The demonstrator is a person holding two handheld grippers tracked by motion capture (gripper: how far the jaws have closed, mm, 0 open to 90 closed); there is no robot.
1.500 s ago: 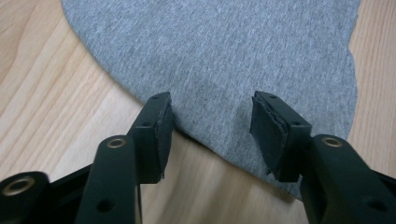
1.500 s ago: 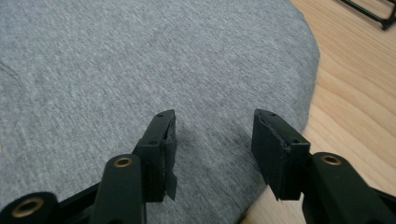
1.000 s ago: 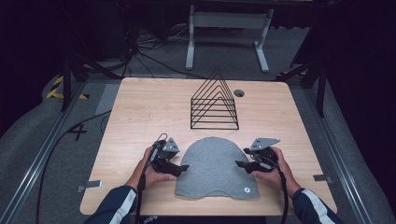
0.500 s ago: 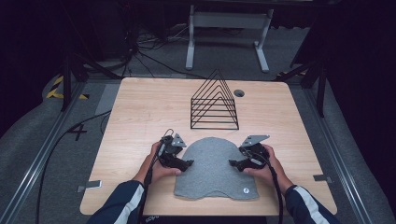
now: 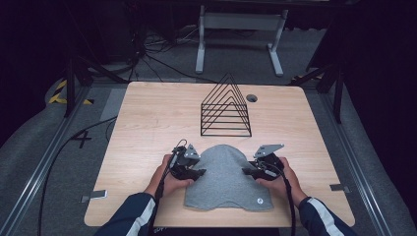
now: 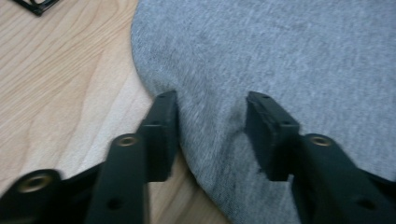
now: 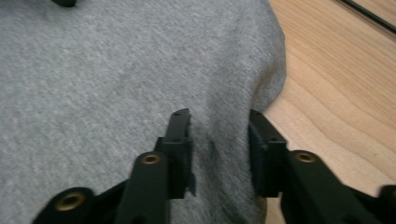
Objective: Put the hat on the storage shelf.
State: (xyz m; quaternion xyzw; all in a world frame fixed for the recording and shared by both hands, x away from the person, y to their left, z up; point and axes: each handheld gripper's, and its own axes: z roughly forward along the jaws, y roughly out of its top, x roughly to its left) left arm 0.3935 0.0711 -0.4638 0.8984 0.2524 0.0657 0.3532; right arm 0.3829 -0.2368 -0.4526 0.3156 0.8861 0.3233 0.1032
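Observation:
A grey knit hat (image 5: 226, 177) lies flat on the wooden table (image 5: 157, 113) near its front edge, with a small round tag at its lower right. My left gripper (image 5: 199, 173) rests on the hat's left edge and my right gripper (image 5: 248, 172) on its right edge. Both have just been closing. In the left gripper view the jaws (image 6: 212, 100) straddle a creased strip of hat (image 6: 289, 51), with a gap still showing. In the right gripper view the jaws (image 7: 219, 116) flank a raised fold of the hat (image 7: 93, 70) by its rim.
A black wire rack (image 5: 226, 108) of nested triangles stands just behind the hat, with a small round cable hole (image 5: 252, 98) in the table to its right. Bare wood lies to the left and right of the hands. A corner of the rack (image 6: 35, 4) shows in the left gripper view.
Both grippers have edged inward onto the hat's two sides and their jaws have narrowed. The hat lies where it was.

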